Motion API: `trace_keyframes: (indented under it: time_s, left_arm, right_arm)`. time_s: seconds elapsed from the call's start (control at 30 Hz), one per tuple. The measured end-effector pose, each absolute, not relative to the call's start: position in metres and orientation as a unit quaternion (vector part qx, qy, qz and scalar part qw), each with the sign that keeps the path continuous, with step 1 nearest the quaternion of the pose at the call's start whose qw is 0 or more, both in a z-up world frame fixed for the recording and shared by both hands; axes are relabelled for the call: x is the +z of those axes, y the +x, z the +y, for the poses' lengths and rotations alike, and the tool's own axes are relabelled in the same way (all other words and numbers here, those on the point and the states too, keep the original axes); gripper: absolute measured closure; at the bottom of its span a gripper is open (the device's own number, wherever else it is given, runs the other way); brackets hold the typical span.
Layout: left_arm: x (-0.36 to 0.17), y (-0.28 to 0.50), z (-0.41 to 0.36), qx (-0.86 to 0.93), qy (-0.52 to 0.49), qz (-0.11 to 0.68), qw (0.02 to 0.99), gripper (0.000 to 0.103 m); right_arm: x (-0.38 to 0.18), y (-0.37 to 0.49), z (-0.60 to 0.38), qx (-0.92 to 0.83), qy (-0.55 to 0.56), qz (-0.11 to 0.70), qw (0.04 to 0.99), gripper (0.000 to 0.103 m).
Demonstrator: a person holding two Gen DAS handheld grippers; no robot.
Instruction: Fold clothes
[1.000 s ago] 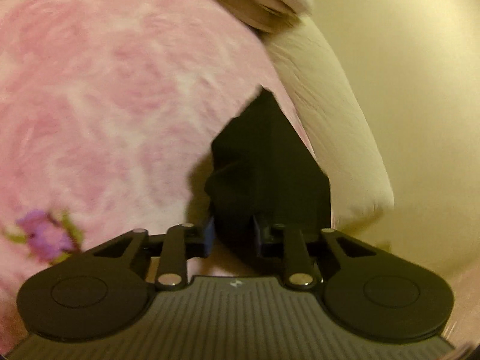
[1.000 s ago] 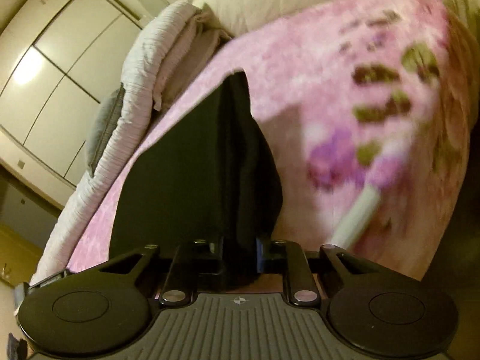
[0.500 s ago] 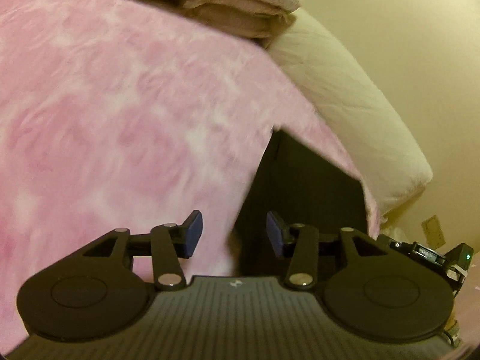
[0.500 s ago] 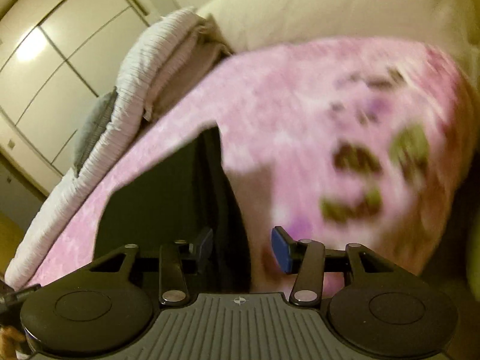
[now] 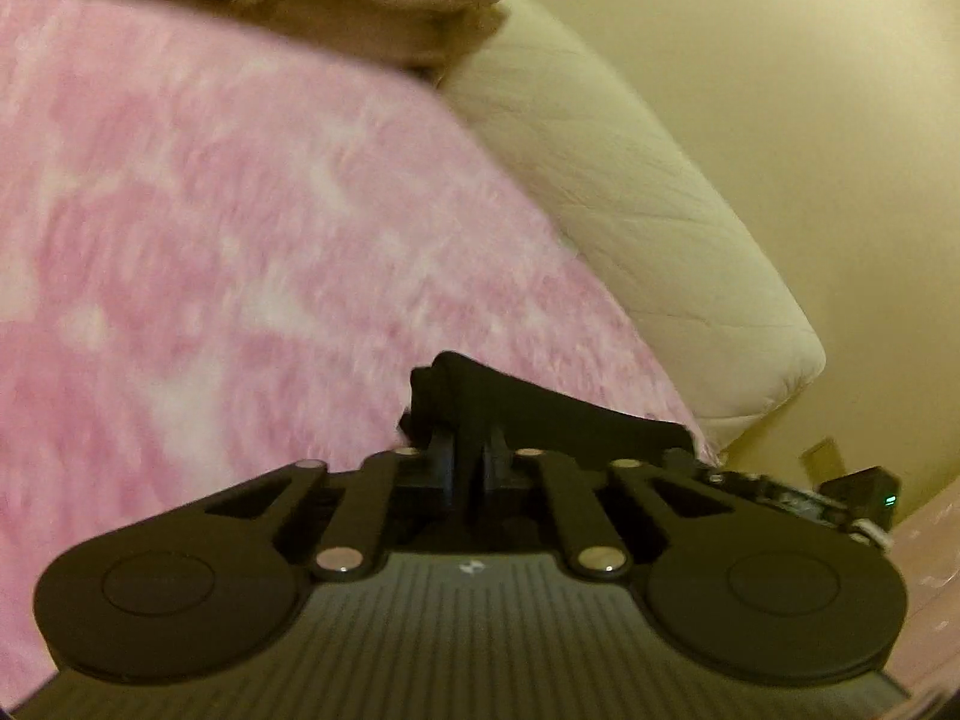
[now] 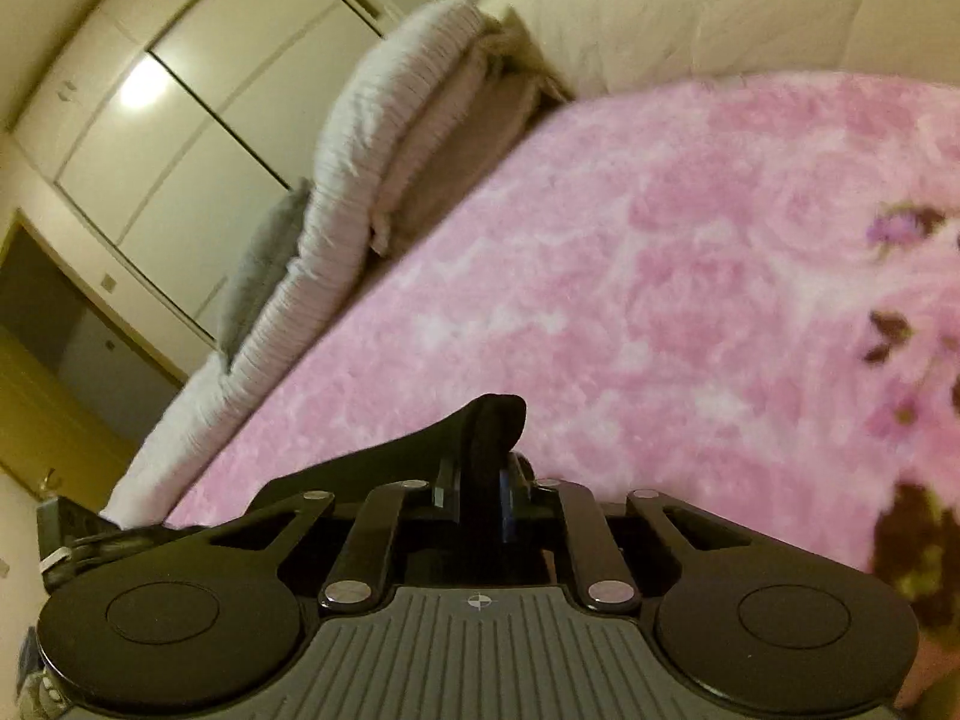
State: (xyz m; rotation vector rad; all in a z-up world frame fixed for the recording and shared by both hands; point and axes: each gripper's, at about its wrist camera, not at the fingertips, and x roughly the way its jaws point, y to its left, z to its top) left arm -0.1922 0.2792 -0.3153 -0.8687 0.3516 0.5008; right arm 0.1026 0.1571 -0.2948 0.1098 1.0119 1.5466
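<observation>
We had left gripper (image 5: 471, 465) and right gripper (image 6: 480, 495) just clamped onto black garment (image 5: 540, 420); its edge spanned between them, over pink blanket (image 5: 240, 240).

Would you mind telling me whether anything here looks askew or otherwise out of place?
Nothing stands out. Both the left gripper and right gripper pinch the black garment over the pink blanket; blur hides finer detail.

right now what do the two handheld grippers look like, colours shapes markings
Both match. The left gripper and right gripper are matte black, with two round disc housings, slim linkage bars on silver rivets, and a grey ribbed body bearing a small white mark at its centre. A blue finger pad shows on the right one. No hand or sleeve is visible.
</observation>
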Motion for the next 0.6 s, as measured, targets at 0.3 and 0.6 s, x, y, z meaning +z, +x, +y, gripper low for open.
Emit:
trace_keyframes:
  time_s: [0.3, 0.6]
  left_arm:
    - [-0.332, -0.182, 0.275, 0.291, -0.386, 0.193, 0.854, 0.089]
    - [-0.285, -0.225, 0.241, 0.322, -0.338, 0.188, 0.864, 0.087]
  right_arm:
    - [-0.328, 0.112, 0.175, 0.630, 0.062, 0.476, 0.610, 0.089]
    - [-0.264, 0.060, 0.114, 0.587, -0.024, 0.345, 0.732, 0.060]
